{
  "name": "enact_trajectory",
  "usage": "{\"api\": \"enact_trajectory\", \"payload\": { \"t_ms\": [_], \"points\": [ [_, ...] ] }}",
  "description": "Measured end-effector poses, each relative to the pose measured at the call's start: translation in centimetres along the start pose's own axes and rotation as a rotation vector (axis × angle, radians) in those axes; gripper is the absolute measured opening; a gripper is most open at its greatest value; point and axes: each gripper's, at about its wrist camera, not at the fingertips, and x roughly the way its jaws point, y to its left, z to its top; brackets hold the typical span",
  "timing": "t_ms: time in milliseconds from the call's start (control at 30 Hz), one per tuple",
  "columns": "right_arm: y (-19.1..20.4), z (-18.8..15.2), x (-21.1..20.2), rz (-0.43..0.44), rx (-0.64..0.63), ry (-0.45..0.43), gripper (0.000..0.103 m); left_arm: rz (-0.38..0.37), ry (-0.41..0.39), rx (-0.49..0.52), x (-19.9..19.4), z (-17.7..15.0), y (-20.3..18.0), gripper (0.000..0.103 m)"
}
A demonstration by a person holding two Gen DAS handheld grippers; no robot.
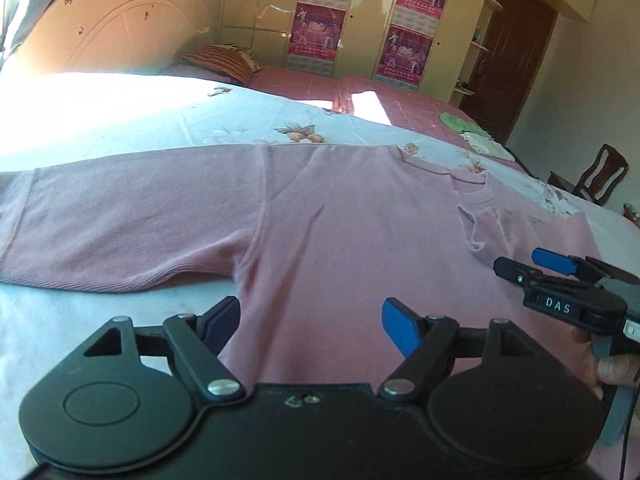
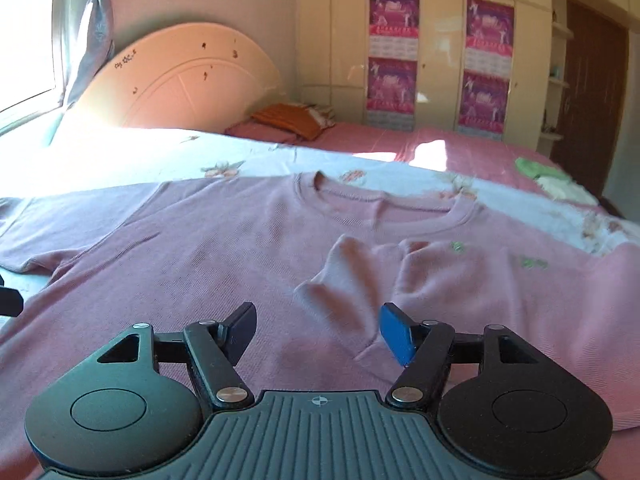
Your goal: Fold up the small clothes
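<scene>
Sweater (image 1: 320,220), pink ribbed knit, is lying flat on the floral bedsheet (image 1: 168,120), neckline facing the wardrobe wall, one sleeve stretching sideways toward the window and the other seemingly folded across its chest. Left gripper (image 1: 312,326) and right gripper (image 2: 318,330) are both hovering wide apart, gripping nothing.

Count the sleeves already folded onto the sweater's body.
1: the right-side sleeve lies folded across the pink sweater; the other sleeve still lies stretched flat on the bed.
</scene>
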Motion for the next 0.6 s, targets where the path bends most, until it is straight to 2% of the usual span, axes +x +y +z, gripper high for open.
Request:
{"api": "enact_trajectory", "payload": {
  "t_ms": [100,167,200,300,367,400,467,533,600],
  "points": [
    [-3.7,-0.6,-2.6,-0.053,0.161,-0.005,0.066,-0.127,0.007,0.005,2.9,1.1,-3.1,0.074],
    [-6.8,-1.3,-5.2,-0.106,0.277,-0.012,0.065,-0.211,0.033,0.009,5.3,1.7,-5.6,0.059],
    [-8.2,-1.6,-5.8,-0.127,0.322,-0.013,0.064,-0.232,0.045,0.004,6.7,1.9,-7.0,0.058],
    [-12.2,-2.6,-8.2,-0.195,0.455,-0.019,0.061,-0.217,0.061,0.048,9.9,2.3,-10.7,0.063],
    [-14.5,-3.3,-9.9,-0.239,0.524,-0.029,0.061,-0.198,0.059,0.084,11.1,2.5,-12.7,0.082],
    [-15.5,-3.6,-10.5,-0.255,0.553,-0.031,0.061,-0.187,0.064,0.102,11.7,2.4,-13.5,0.084],
    [-17.3,-4.3,-11.6,-0.276,0.614,-0.038,0.061,-0.199,0.093,0.100,13.1,2.5,-14.5,0.076],
    [-18.9,-5.2,-12.8,-0.290,0.669,-0.042,0.061,-0.186,0.095,0.095,14.0,2.5,-15.2,0.074],
    [-20.1,-5.8,-13.4,-0.290,0.728,-0.044,0.061,-0.187,0.075,0.142,14.5,2.5,-16.0,0.054]
  ]
}}
